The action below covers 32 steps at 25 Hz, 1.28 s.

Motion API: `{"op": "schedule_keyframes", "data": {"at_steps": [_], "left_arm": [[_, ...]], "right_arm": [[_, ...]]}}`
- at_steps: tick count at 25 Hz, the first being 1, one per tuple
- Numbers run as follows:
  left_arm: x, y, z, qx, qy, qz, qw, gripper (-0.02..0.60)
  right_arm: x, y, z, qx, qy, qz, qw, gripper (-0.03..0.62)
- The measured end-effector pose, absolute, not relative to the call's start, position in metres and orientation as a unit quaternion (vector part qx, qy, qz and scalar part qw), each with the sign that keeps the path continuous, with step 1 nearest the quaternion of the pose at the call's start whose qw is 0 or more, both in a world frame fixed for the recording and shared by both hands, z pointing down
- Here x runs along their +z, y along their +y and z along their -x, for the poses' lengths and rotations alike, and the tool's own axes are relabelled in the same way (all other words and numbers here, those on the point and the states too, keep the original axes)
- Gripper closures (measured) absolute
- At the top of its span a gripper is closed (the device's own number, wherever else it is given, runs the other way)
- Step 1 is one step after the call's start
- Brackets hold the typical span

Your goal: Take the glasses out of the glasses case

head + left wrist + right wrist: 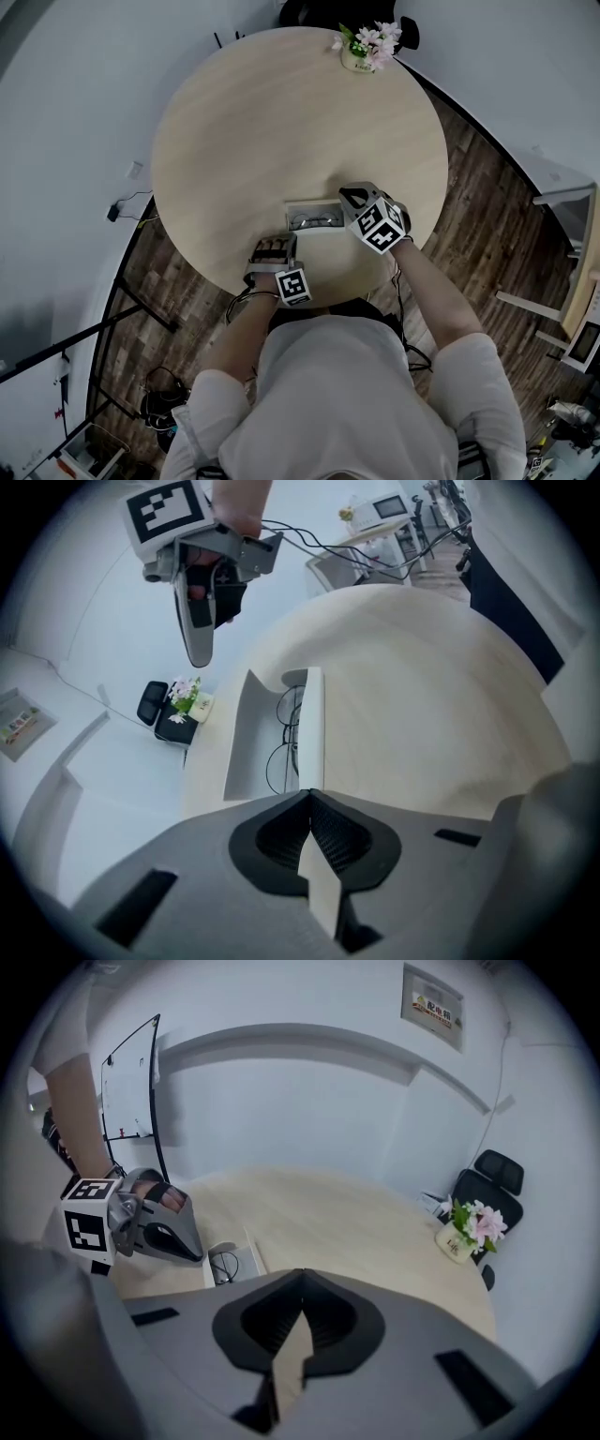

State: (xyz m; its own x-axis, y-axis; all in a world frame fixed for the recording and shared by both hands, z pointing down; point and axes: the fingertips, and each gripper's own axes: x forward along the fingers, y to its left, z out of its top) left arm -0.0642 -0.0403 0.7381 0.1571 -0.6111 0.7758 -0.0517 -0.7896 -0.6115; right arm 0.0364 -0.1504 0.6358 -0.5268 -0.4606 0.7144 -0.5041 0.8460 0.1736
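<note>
Here we are at the round wooden table [281,122], and the glasses case [314,726] lies open near the edge closest to the person. It is a long, pale, box-like case with straight walls and a greyish inside. The glasses [284,747] lie right there in the tray: a thin dark wire frame with rounded lenses, lying flat and lengthwise along the case.

The left gripper [307,797] is low at the near end of the case, jaws pressed together on the end of its pale side wall. From the right gripper view, its tip sits right against that end of the case.

The right gripper [300,1274] hangs in the air above the table, clear of the case, with its jaws pressed together and nothing between them. From the left gripper view it hovers over the far end of the case, pointing down, not touching it.

At the far rim of the table stands a small pot of pink flowers [366,45], well apart from the case.
</note>
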Motion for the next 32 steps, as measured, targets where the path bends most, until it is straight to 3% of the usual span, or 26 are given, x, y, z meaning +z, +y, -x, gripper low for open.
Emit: {"op": "schedule_keyframes", "data": {"at_steps": [7, 17, 27, 30, 32], "left_arm": [[0.716, -0.043, 0.066, -0.576, 0.265, 0.743, 0.214, 0.574], [0.695, -0.038, 0.061, -0.577, 0.248, 0.744, 0.229, 0.574], [0.69, -0.024, 0.061, -0.589, 0.235, 0.736, 0.236, 0.574], [0.689, -0.02, 0.063, -0.587, 0.234, 0.739, 0.233, 0.572], [0.69, -0.019, 0.066, -0.586, 0.234, 0.74, 0.233, 0.574]], "right_arm": [[0.617, -0.122, -0.034, -0.015, -0.867, -0.337, 0.366, 0.582], [0.627, -0.076, -0.019, -0.182, -0.815, -0.26, 0.484, 0.582], [0.659, -0.067, 0.009, -0.196, -0.808, -0.176, 0.527, 0.577], [0.676, -0.069, 0.014, -0.171, -0.803, -0.153, 0.551, 0.476], [0.687, -0.069, 0.017, -0.161, -0.796, -0.139, 0.566, 0.478]]}}
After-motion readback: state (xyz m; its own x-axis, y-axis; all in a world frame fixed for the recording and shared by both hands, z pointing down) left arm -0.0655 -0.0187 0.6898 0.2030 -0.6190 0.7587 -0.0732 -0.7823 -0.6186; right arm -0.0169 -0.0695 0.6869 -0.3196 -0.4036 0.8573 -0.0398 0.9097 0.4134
